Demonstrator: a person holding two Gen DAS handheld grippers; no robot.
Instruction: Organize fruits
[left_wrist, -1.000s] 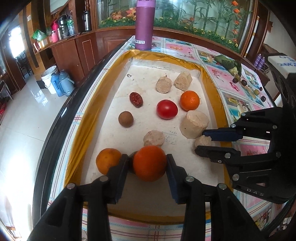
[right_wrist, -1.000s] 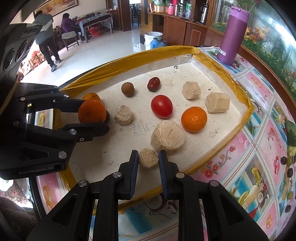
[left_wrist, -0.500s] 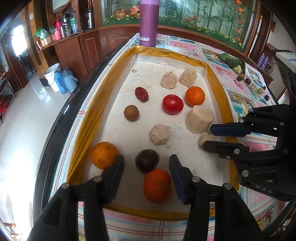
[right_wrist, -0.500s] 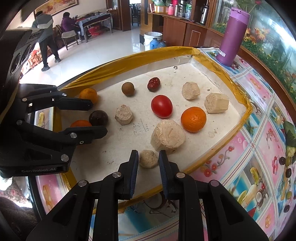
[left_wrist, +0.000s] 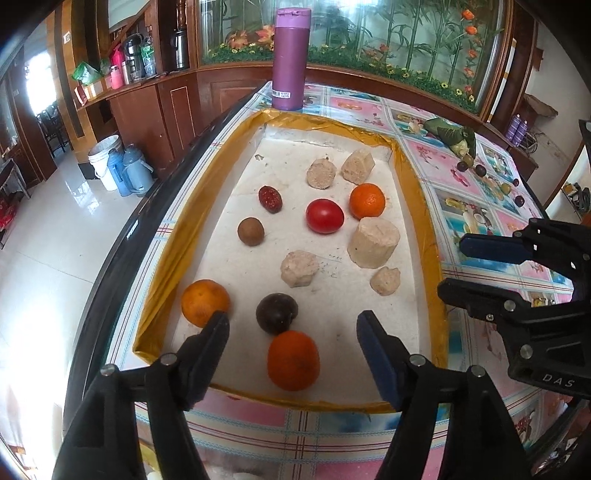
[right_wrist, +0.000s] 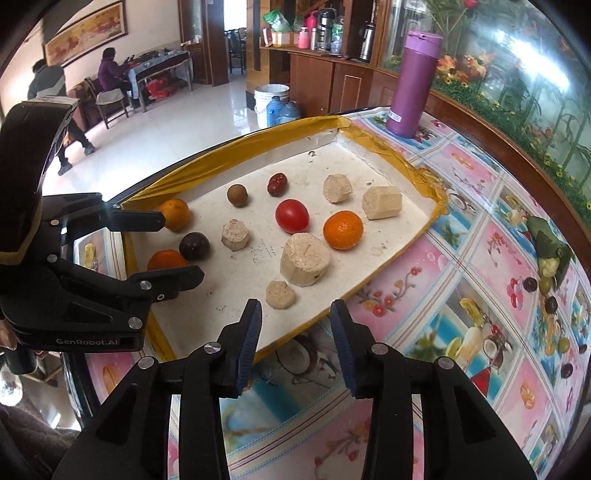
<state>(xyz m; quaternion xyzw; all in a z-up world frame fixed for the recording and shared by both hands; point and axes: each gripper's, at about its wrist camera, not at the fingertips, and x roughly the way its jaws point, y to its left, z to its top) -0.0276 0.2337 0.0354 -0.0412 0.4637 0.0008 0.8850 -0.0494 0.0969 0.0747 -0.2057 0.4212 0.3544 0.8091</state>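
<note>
Orange fruit (left_wrist: 293, 360) lies lower centre, grouped by its kind; my left gripper (left_wrist: 291, 328) and right gripper (right_wrist: 295, 317) are opening, both empty.

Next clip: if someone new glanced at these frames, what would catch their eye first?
Probably the bright fruit in the white tray with its yellow taped rim: a red tomato mid-tray, an orange beside it, and two more oranges flanking a dark plum at the near end. Next, the tall purple bottle beyond the far rim.

Bare tray floor (left_wrist: 343, 332) lies open near the front rim; fruits crowd the left corner, beige lumps (left_wrist: 373, 242) the right
</note>
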